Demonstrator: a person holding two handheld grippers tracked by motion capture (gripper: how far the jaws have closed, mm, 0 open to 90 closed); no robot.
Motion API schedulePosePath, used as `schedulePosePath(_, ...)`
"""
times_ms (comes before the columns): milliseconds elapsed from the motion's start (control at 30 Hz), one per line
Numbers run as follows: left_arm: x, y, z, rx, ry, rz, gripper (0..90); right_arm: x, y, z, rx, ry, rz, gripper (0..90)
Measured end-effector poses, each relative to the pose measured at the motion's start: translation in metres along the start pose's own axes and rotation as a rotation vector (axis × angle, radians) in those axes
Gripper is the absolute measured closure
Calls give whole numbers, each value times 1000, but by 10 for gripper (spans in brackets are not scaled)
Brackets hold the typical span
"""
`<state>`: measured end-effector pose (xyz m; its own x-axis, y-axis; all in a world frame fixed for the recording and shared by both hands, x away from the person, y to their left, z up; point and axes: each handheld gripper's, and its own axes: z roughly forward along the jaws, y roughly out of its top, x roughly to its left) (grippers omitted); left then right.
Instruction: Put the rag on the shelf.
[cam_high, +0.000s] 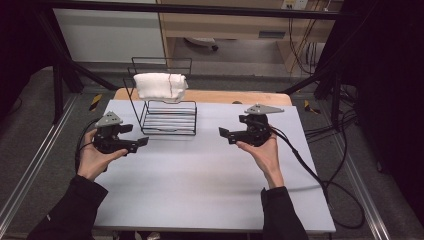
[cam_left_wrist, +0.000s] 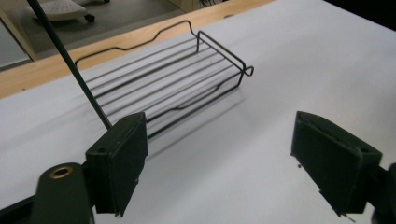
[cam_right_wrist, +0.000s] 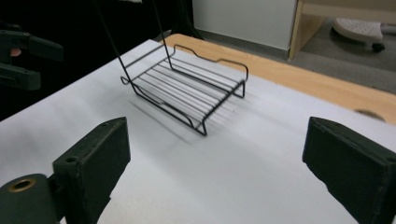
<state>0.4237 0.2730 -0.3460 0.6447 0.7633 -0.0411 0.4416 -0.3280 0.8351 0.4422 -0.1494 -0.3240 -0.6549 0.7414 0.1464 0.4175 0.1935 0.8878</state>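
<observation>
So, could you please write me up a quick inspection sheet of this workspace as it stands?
Surface: white table top, bare in front, wooden strip along its far edge.
Job's things: black wire rack stands at the far left of the table; a folded white cloth sits on its upper tier, the lower shelf bare.
Clutter: nothing seen.
Grippers: left gripper and right gripper are both open, holding nothing, held over the table in front of the rack.
Cables: black cable trails from the right gripper off the table's right side.
Surroundings: grey floor, wooden furniture behind, dark frame.
</observation>
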Motion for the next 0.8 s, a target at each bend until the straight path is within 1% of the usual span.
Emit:
schedulePosePath(67,-2,-8,1,-2,4,-6,154,-6,-10,-5,3,-4,19,62)
schedulePosePath(167,-5,-21,3,-2,11,-9,115,-13,-26,-13,3,4,35,51)
schedulePosePath(333,-9,-41,6,11,8,-21,85,-22,-53,-22,32,4,34,34)
schedulePosePath(467,-10,-54,7,14,6,-26,82,-25,-72,-29,45,-1,35,22)
schedulePosePath(567,-11,-63,5,20,5,-13,82,-27,-85,-33,63,3,33,18)
schedulePosePath(600,-11,-63,5,20,5,-13,82,-28,-89,-35,72,6,32,14)
schedulePosePath(633,-11,-68,4,20,6,-12,82,-28,-93,-36,76,3,32,12)
schedulePosePath(800,-11,-80,2,14,0,-7,83,-35,-114,-45,93,4,53,6)
